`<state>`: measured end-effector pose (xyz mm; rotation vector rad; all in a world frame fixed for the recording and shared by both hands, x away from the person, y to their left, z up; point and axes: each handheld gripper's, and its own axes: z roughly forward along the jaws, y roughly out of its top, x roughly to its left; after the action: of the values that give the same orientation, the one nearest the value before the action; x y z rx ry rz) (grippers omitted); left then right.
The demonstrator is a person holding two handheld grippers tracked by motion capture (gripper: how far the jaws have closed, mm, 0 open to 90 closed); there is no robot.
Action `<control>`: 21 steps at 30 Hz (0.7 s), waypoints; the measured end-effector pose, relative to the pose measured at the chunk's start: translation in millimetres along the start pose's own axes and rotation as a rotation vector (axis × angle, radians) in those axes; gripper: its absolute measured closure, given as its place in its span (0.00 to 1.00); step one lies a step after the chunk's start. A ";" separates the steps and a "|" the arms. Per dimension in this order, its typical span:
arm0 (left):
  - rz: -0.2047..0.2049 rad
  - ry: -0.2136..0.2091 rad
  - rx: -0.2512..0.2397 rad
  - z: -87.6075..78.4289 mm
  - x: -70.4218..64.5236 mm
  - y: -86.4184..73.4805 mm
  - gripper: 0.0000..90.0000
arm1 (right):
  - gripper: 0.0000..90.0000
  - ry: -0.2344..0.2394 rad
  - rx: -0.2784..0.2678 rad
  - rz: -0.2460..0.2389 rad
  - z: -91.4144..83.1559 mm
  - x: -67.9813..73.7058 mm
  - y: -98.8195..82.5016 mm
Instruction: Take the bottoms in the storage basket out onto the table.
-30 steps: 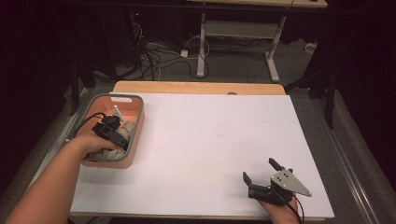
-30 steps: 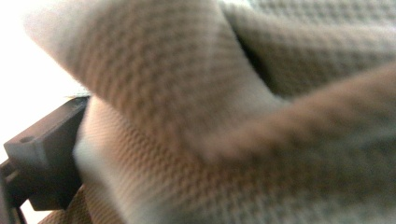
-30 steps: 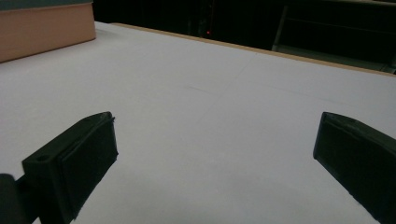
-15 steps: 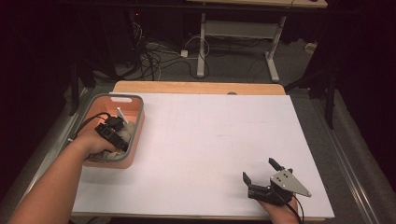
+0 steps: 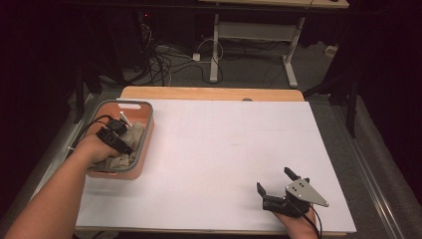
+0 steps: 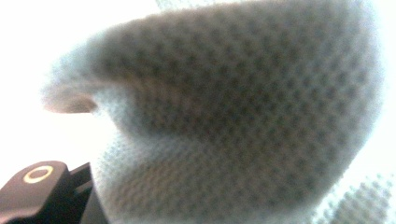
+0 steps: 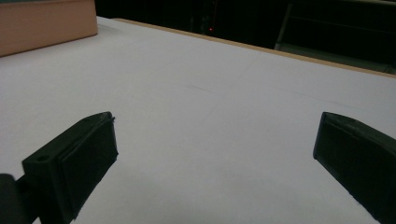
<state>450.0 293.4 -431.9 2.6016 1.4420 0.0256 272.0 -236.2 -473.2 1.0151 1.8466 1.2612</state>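
Note:
A salmon basket [image 5: 122,104] with a grey rim stands at the table's left and holds crumpled grey cloths [image 5: 134,133]. My left gripper [image 5: 124,148] reaches down into it. Its jaws have just been closing, and they now grip a fold of grey waffle-weave cloth [image 6: 243,116] that bulges right in front of the left gripper view's camera. My right gripper [image 5: 274,180] rests low near the table's front right edge, its jaws [image 7: 215,154] wide apart with only white table between them.
A white sheet [image 5: 224,149] covers the table, and a wooden strip [image 5: 209,93] shows along the far edge. The basket's side [image 7: 46,23] appears far off in the right gripper view. Cables and desk legs [image 5: 214,55] lie on the floor beyond.
The left hand has shifted slightly inside the basket and sunk onto the cloths. The right gripper has stayed where it was.

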 end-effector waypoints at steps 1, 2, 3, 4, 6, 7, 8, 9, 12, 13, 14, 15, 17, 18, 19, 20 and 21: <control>-0.005 0.041 -0.001 -0.4 2.1 -0.4 0.63 | 0.01 0.007 0.005 0.007 1.6 0.1 0.9; -0.005 0.041 -0.001 -0.4 2.1 -0.4 0.62 | 0.01 0.007 0.005 0.007 1.6 0.1 0.9; -0.013 0.043 -0.006 -0.8 3.9 -0.9 0.59 | 0.01 0.010 0.014 -0.006 1.4 0.6 0.7; -0.013 0.043 -0.006 -0.8 3.9 -0.9 0.54 | 0.01 0.010 0.014 -0.006 1.4 0.6 0.7; -0.039 0.012 -0.002 -1.6 7.2 -1.3 0.37 | 0.01 0.010 0.013 -0.011 -1.1 0.2 -0.7; -0.054 -0.020 -0.004 -1.9 8.6 -1.5 0.26 | 0.01 0.009 0.009 -0.007 -1.9 0.9 -1.4; -0.068 -0.049 0.002 -2.1 9.7 -1.5 0.16 | 0.01 0.006 0.008 -0.014 -2.6 1.5 -2.2; -0.077 -0.065 0.013 -1.8 9.9 -1.3 0.10 | 0.01 0.010 0.008 -0.019 -3.1 2.1 -2.9; -0.069 -0.070 0.035 0.8 7.6 -0.6 0.00 | 0.01 0.013 0.009 -0.025 -4.1 3.5 -4.3; -0.052 -0.062 0.061 4.0 5.4 0.0 0.00 | 0.01 0.017 0.006 -0.024 -4.9 3.7 -4.9; -0.034 -0.050 0.091 8.7 2.7 0.8 0.00 | 0.01 0.017 0.006 -0.024 -4.9 3.7 -4.9; -0.014 -0.026 0.128 14.6 -0.5 1.8 0.00 | 0.01 0.017 0.006 -0.023 -5.4 3.6 -4.9; 0.030 0.026 0.217 27.4 -6.6 4.5 0.00 | 0.01 0.017 0.001 -0.020 -6.3 3.5 -4.9; 0.039 0.031 0.228 28.9 -8.0 6.5 0.00 | 0.01 0.016 -0.003 -0.020 -7.4 3.3 -5.1; 0.040 0.036 0.234 29.8 -8.8 8.1 0.00 | 0.01 0.013 -0.003 -0.020 -8.0 3.2 -5.2; 0.040 0.036 0.234 29.8 -8.8 8.1 0.00 | 0.01 0.013 -0.003 -0.020 -8.0 3.2 -5.2; 0.038 0.029 0.234 29.7 -8.0 8.0 0.01 | 0.01 0.012 -0.004 -0.021 -8.8 2.8 -5.3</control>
<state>455.3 278.4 -459.4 2.8246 1.4871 -0.1072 262.0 -238.7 -475.7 0.9849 1.8589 1.2608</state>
